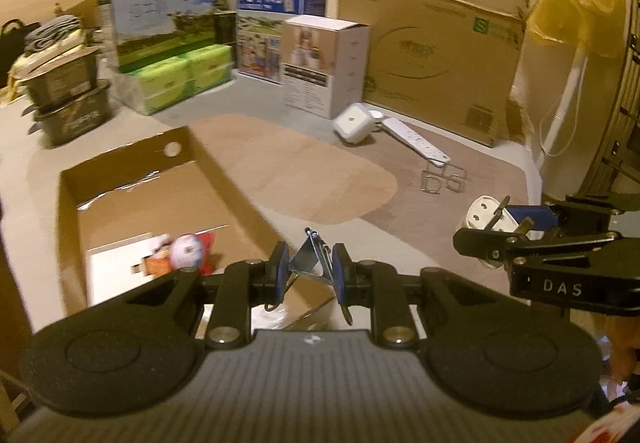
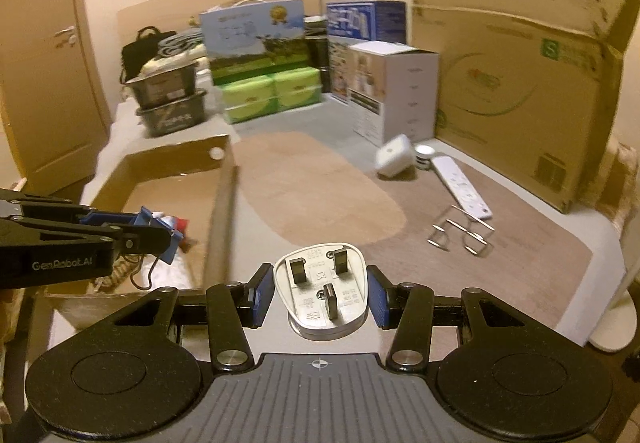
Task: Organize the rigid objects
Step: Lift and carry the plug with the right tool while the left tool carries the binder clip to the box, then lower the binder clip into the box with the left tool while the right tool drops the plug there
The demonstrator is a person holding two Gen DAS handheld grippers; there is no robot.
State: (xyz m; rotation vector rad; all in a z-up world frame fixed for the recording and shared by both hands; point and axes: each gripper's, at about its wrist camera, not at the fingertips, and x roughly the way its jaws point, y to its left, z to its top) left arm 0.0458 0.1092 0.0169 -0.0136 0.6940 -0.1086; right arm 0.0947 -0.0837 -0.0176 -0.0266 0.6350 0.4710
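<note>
left gripper (image 1: 307, 275) clamped on clip (image 1: 310, 257): thin, springy. right gripper (image 2: 320, 293) grips plug (image 2: 320, 289) by its sides: rigid, slick, light.

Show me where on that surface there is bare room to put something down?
The tan oval mat, between the open cardboard tray and the white remote, is bare. The back edge is crowded with boxes, and wire clips lie by the remote.

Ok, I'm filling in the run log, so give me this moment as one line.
left gripper: shut on metal clip | right gripper: shut on white plug | open cardboard box: beside left gripper
</note>
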